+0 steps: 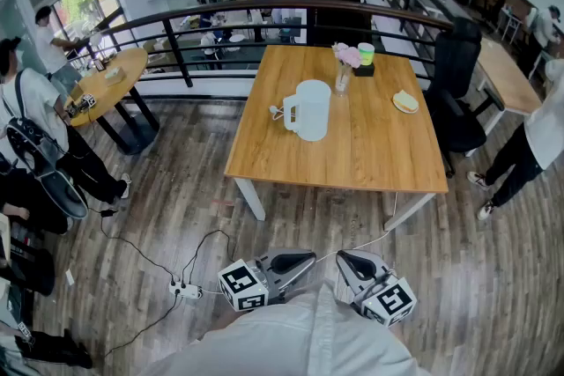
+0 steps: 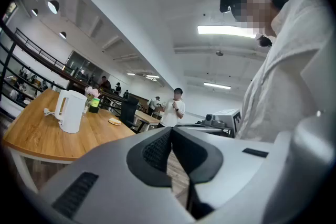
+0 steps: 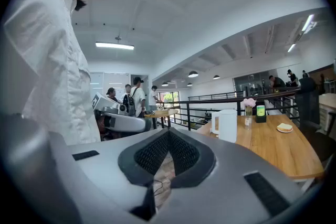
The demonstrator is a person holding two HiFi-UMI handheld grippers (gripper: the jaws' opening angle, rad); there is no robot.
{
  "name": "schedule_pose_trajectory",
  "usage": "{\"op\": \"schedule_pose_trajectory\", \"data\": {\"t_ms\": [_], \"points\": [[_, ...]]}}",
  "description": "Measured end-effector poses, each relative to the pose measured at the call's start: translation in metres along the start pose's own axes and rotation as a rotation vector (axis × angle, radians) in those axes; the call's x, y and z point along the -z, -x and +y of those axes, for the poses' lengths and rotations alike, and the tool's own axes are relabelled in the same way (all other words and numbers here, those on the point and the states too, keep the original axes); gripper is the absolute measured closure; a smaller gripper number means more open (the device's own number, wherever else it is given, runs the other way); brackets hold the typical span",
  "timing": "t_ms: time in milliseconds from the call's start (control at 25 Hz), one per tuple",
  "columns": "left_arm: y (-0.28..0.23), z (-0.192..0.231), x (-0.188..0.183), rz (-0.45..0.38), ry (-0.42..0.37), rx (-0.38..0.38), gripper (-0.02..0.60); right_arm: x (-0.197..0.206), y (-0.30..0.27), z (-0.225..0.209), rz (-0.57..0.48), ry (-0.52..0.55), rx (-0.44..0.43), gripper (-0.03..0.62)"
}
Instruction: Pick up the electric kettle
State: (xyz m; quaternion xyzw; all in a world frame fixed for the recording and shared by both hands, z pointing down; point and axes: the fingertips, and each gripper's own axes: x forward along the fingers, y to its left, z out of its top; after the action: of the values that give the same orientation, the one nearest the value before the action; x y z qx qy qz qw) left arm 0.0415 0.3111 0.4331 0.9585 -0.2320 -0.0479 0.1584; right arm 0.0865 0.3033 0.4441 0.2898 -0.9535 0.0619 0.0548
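Left tongs (image 1: 307, 259) and right tongs (image 1: 342, 260), both clenched and empty, hang close together. The kettle (image 1: 310, 110) stands well ahead of them on the table (image 1: 374, 150). The approach seems not yet begun; next, reach forward and open the jaws.

I held my left tool (image 1: 308, 259) and my right tool (image 1: 340, 258) low, just in front of my body. Their tips were turned in toward each other, near but apart. Both pointed roughly level. The jaws of each tool were pressed together, with nothing between them.
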Motion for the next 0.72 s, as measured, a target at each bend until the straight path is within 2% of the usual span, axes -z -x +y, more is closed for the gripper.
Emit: {"op": "schedule_pose_trajectory", "data": {"t_ms": [480,720], "points": [[-0.002,0.003,0.001,-0.006,0.002,-0.007,0.575,0.0,0.0,-0.006,-0.011,-0.001,-0.003,0.579],[-0.009,0.001,0.0,0.001,0.007,-0.013,0.575,-0.012,0.006,-0.008,-0.079,-0.038,-0.033,0.577]]}}
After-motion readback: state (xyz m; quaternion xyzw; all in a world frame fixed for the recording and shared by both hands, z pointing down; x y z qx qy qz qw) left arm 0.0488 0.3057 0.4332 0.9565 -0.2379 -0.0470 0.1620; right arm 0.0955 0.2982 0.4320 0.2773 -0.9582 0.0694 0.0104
